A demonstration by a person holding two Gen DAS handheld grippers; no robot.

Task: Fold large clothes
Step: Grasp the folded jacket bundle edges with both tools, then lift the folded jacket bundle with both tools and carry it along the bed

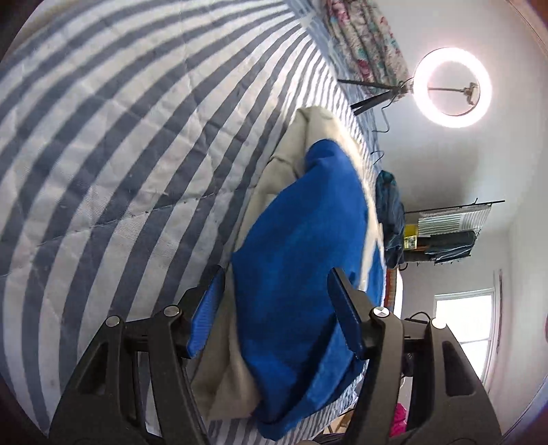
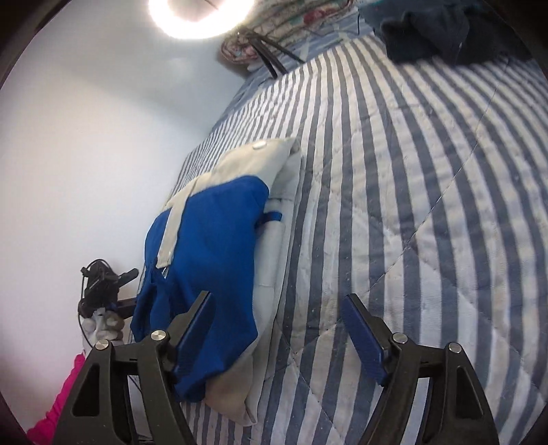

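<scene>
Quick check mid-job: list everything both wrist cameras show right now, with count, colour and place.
garment: one, blue and beige, folded near the bed's edge.
quilt: one, blue and white stripes, covering the bed.
dark clothes: one pile, navy, at the far end of the quilt.
floral fabric: one, pink and green print, at the far end of the bed.
ring light: one, white, lit, on a stand beside the bed.
rack: one, black wire, against the wall.
window: one, bright, beyond the rack.
pink cloth: one, low beside the bed.
left gripper: black with blue pads, open, garment between the pads.
right gripper: same build, open, over garment edge and quilt.
</scene>
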